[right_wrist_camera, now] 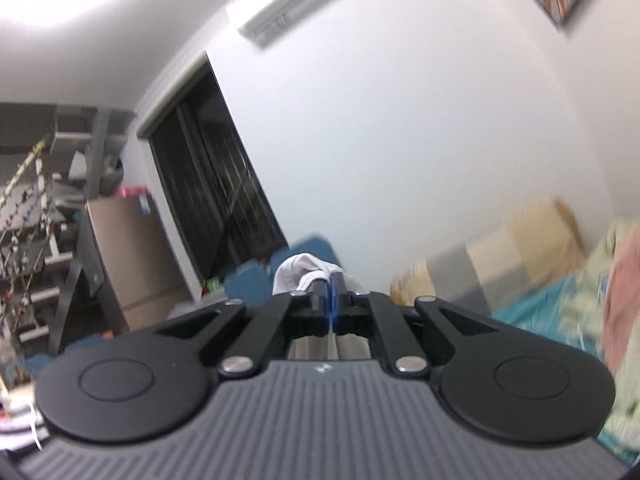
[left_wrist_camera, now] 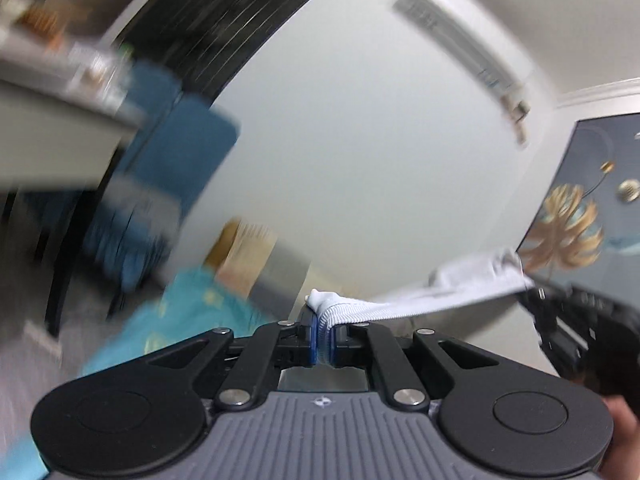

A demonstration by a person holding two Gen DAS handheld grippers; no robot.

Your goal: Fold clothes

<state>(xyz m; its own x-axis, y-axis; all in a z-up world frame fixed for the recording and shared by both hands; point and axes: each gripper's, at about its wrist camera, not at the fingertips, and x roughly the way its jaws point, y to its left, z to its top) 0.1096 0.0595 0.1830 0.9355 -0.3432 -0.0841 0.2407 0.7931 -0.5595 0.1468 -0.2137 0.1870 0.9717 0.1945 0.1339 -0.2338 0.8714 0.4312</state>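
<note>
White garment (left_wrist_camera: 420,296) stretched sideways between both tools.

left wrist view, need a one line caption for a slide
Left gripper clamps a white garment, stretched across to the right gripper, held up facing a white wall.

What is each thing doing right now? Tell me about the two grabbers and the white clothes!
left gripper: shut, pinching the ribbed edge of the cloth.
right gripper: shut, pinching another bit of the cloth.
white garment: held up in the air, stretched in a band between both grippers, not folded yet.
teal bedsheet: lying spread out below, blurry.
air conditioner: mounted high on the wall; on or off cannot be told.
</note>
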